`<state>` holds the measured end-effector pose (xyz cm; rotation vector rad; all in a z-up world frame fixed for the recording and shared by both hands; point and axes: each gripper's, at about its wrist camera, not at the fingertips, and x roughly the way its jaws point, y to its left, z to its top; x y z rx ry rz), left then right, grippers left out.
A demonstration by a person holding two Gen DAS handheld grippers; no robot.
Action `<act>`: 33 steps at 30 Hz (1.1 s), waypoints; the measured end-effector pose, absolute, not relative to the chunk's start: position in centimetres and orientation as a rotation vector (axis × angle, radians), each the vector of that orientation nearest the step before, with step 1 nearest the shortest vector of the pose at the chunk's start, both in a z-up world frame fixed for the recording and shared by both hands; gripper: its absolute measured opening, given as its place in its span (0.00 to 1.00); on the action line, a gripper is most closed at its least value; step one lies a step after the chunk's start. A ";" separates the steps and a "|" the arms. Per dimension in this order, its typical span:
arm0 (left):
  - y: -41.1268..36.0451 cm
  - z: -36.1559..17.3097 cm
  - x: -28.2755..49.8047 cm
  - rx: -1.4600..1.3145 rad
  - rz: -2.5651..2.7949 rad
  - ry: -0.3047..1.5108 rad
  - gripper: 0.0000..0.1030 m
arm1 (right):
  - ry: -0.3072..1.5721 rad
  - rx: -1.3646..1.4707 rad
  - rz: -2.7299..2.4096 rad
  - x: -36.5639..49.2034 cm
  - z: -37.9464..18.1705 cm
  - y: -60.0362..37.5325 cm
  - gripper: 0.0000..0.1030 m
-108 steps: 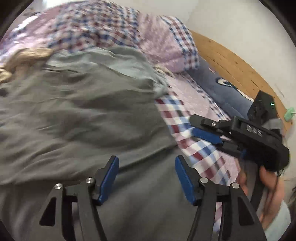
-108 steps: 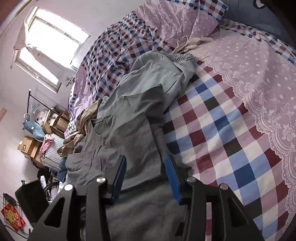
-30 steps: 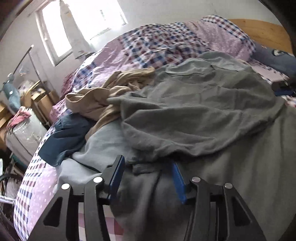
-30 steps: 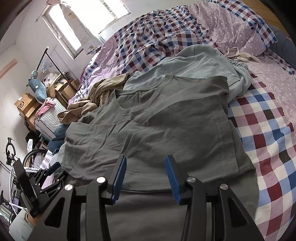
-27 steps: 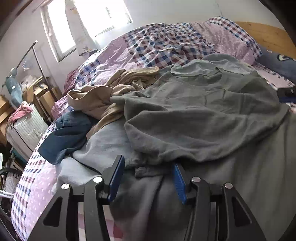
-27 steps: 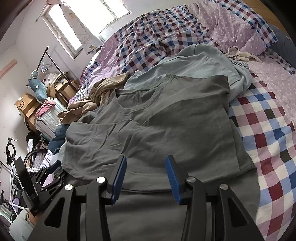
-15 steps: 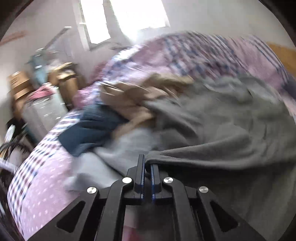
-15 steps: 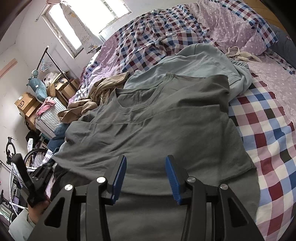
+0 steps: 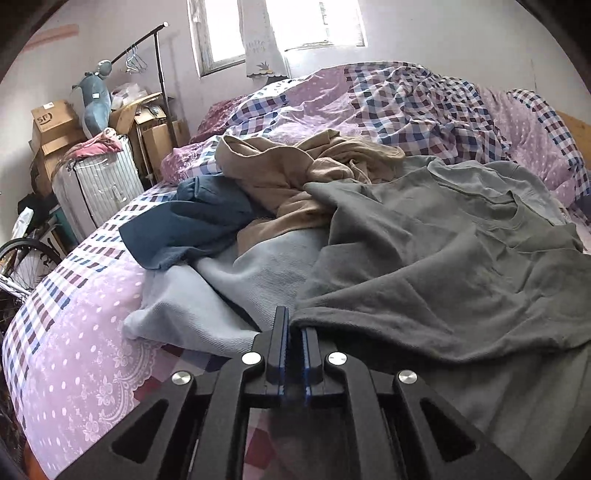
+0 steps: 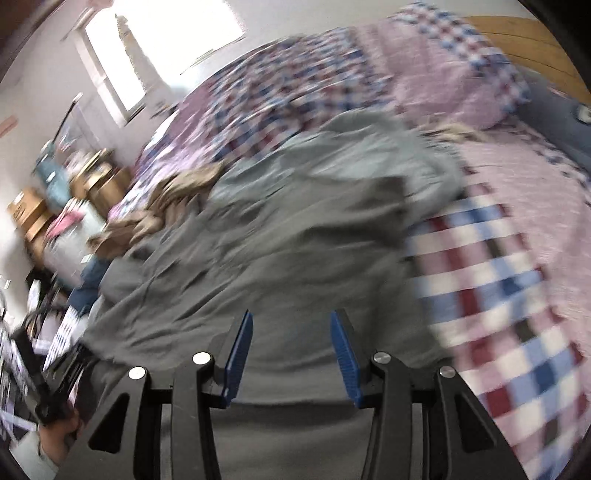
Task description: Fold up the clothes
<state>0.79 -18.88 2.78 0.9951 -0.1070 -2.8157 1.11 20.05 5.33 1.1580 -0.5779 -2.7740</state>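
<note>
Two sets of fingers tell two different stories here. Our left gripper (image 9: 291, 334) has its blue pads pressed together on the near corner of the dark grey T-shirt (image 9: 461, 266); a second ago those same jaws stood wide with the hem lying loose between them, and they have just been closing onto it. We read that as the grip being made, so the shirt can now be lifted or drawn across for its first fold. Our right gripper (image 10: 291, 354) is half open with nothing between its pads, hovering just above the same shirt's lower edge; its view has gone blurred where it was sharp half a second ago, so that hand has begun to travel. It probably needs a hold of its own on the opposite corner before the fold can be carried evenly.

Outward from the pinch, the shirt lies spread face up over other laundry: a pale blue garment (image 9: 207, 299) sticks out beneath it on the left, a dark blue one (image 9: 192, 225) lies beyond that, and a tan one (image 9: 295, 173) is bunched further back. A lighter grey-green top (image 9: 491, 177) shows past the collar.

Everything rests on a bed (image 9: 74, 350) with pink dotted and checked covers. Behind it we see a window (image 9: 277, 26), a clothes rail (image 9: 155, 48), stacked cardboard boxes (image 9: 51, 125) and a bicycle wheel (image 9: 26, 266).
</note>
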 end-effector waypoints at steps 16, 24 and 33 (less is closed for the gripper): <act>-18.4 2.0 0.2 1.058 -2.798 -0.098 0.24 | -0.442 1.270 -2.766 -5.1 3.1 22.3 0.44; -18.4 1.8 0.1 1.074 -2.793 -0.087 0.24 | -0.263 1.249 -2.738 -6.7 3.6 20.6 0.03; -18.0 1.6 0.1 1.071 -2.778 -0.112 0.25 | -0.071 1.167 -2.846 -7.6 7.3 19.8 0.02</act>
